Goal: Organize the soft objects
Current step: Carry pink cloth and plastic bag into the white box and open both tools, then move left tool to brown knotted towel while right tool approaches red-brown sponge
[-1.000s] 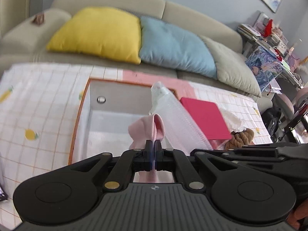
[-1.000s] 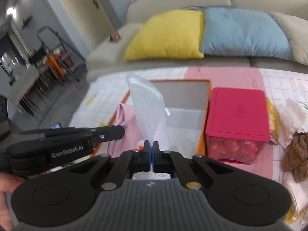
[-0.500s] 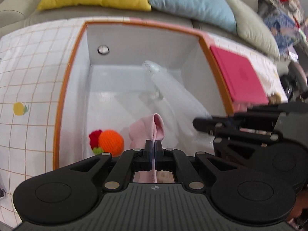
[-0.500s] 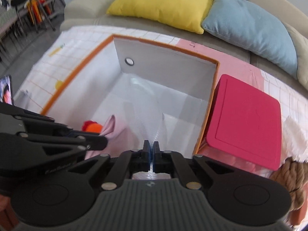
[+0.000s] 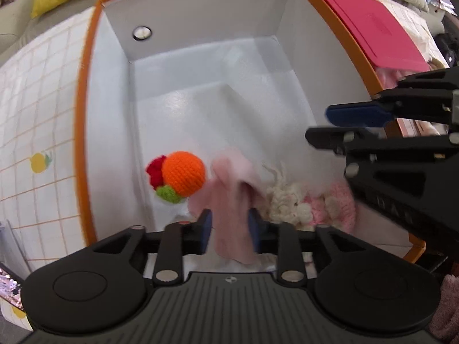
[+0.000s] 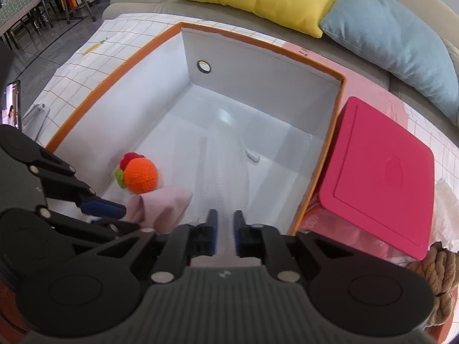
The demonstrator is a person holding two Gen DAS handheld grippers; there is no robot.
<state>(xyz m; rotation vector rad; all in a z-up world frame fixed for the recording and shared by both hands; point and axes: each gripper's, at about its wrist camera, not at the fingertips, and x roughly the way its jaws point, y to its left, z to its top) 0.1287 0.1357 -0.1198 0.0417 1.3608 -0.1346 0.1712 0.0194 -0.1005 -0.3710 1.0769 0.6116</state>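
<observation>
Now both the left gripper (image 5: pixel 231 230) and right gripper (image 6: pixel 224 230) stand parted over the white box (image 6: pixel 258 66). Between the left's spread fingers, the pink cloth (image 5: pixel 233 200) drapes by the orange knitted ball (image 5: pixel 183 176) at 10 o'clock. Risk: cloth could snag a pad and lift out on withdrawal.

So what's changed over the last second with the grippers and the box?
Both hand-held grippers, left and right, came down over the white box and opened, letting go of the pink cloth and the clear bag inside it. The red-lidded container stayed beside the box.
</observation>
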